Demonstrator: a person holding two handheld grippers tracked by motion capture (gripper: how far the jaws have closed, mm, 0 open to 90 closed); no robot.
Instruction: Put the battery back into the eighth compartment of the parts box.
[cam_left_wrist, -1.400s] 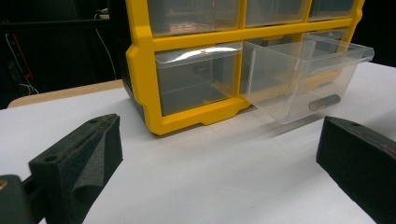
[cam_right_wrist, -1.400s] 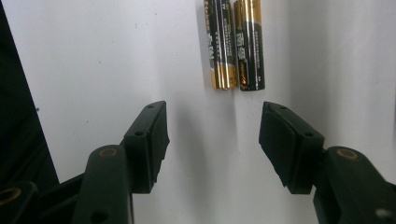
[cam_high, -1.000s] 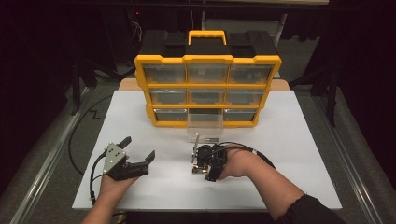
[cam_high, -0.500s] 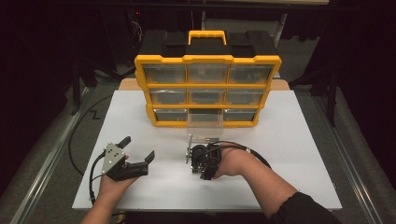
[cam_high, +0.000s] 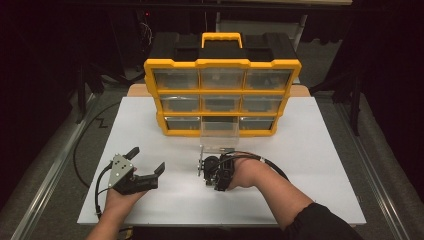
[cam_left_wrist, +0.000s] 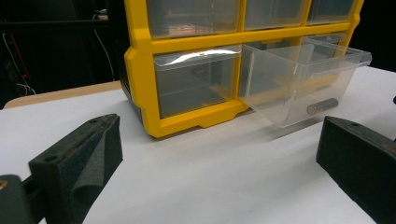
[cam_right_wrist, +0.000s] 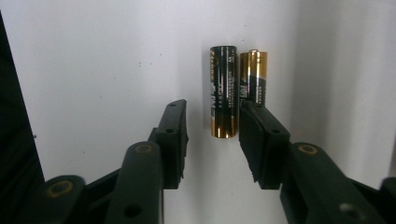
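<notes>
Two black-and-gold batteries lie side by side on the white table. In the right gripper view, the left battery (cam_right_wrist: 223, 88) sits between the jaws of my right gripper (cam_right_wrist: 212, 112), which points down at it. These jaws have just been closing, and a gap still shows on the left side. The right fingertip (cam_right_wrist: 254, 135) sits over the foot of the second battery (cam_right_wrist: 254, 70). In the high view my right gripper (cam_high: 204, 170) stands just before the pulled-out clear drawer (cam_high: 219, 134). My left gripper (cam_high: 148, 159) rests open on the table at the left, holding nothing.
A yellow organizer (cam_high: 222, 63) with clear drawers stands at the back of the white table (cam_high: 310, 150). Its bottom middle drawer (cam_left_wrist: 303, 79) is pulled out and holds a battery (cam_left_wrist: 322, 106). Cables trail off the table's left and right sides.
My right hand has edged slightly to the left in front of the open drawer. The left hand and its gripper have stayed where they were.
</notes>
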